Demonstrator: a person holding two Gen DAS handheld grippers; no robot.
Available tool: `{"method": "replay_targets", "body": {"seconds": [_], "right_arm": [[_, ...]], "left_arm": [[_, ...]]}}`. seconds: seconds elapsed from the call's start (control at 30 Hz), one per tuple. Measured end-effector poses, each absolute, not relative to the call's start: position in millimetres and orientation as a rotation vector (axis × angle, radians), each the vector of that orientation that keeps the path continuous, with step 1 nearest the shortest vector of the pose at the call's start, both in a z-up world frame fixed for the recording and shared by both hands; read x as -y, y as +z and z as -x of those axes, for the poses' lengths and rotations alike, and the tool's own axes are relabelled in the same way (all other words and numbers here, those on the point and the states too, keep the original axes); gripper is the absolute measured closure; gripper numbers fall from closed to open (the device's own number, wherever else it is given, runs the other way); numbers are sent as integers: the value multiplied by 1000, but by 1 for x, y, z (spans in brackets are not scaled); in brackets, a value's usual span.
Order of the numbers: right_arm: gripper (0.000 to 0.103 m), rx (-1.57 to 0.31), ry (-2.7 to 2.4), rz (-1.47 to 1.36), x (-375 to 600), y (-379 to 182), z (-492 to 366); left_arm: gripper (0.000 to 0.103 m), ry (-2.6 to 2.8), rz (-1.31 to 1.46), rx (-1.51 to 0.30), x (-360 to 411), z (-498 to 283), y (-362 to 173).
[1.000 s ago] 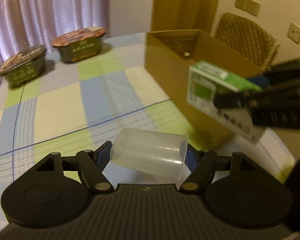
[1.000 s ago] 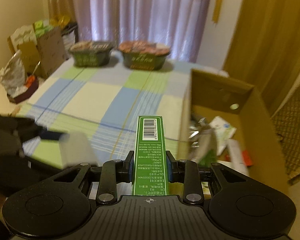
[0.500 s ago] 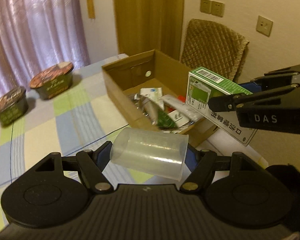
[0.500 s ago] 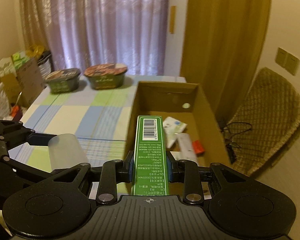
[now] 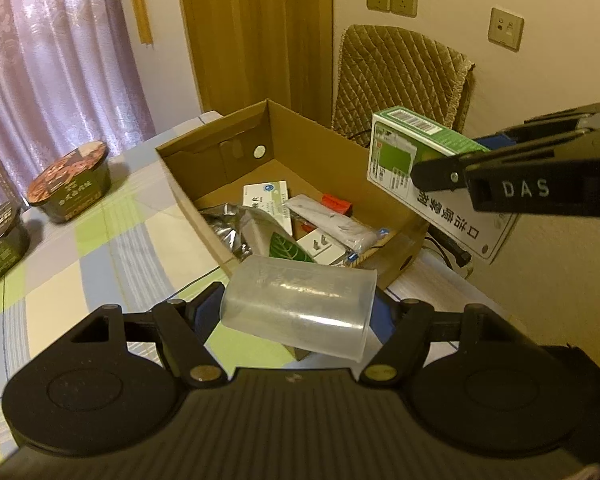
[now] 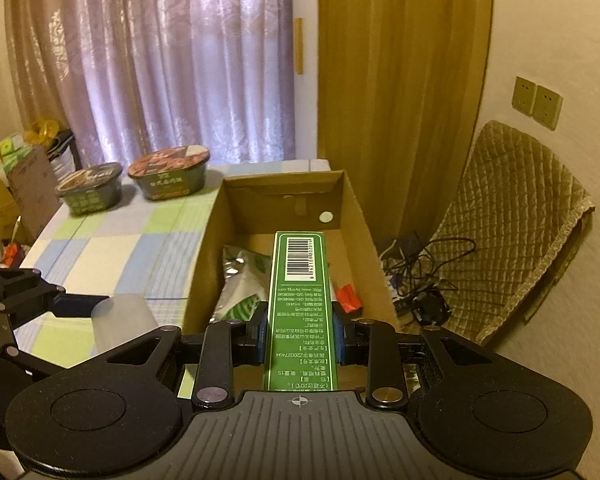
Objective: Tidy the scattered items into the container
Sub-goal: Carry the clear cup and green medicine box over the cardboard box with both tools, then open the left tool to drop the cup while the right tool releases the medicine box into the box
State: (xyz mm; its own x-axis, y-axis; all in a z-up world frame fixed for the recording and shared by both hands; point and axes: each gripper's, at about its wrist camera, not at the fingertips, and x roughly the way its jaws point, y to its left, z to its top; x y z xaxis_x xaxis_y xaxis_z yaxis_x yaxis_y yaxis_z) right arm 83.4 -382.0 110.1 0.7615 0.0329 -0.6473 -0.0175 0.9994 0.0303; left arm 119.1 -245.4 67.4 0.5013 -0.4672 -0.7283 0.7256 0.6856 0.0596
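My left gripper point(image 5: 298, 310) is shut on a clear plastic cup point(image 5: 300, 306) lying sideways between its fingers, just short of the near corner of the open cardboard box point(image 5: 220, 168). My right gripper point(image 6: 300, 338) is shut on a tall green and white carton point(image 6: 299, 312), held above the near part of the box point(image 6: 204, 264). The carton point(image 5: 404, 152) also shows at the right of the left wrist view, over the box's right side. Inside the box lie a silver foil pouch point(image 5: 236, 228), a white card point(image 5: 266, 200), a white tube and a red piece point(image 5: 336, 204).
Two instant noodle bowls point(image 6: 168, 176) point(image 6: 90, 192) stand at the far end of the checked tablecloth point(image 5: 100, 248). A quilted chair point(image 6: 512, 220) and tangled cables point(image 6: 420, 292) sit beyond the table's right edge. Boxes and clutter point(image 6: 16, 184) stand at the left.
Both grippers have moved closer over the box with their loads, so its inside now fills more of each view. The grips on the cup and the carton are unchanged.
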Motion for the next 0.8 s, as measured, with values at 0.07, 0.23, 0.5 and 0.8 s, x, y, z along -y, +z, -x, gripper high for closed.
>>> {"method": "replay_targets", "body": {"seconds": [0.07,0.23,0.5,0.8], "right_arm": [[70,-703,22,-22,388,110,-87],[70,-702,12,-18,399,108,-102],[70,-712,10,-17,413,98,-133],[70,-724,1,-19,421,87,-158]], "left_arm": [[33,-747,-389,-743,251,-124,66],[33,-754,-395,-736,265,-142,62],[33,-761,-407,-711,287,-172,57],[20,-767,-498,-624,318,-202,37]]}}
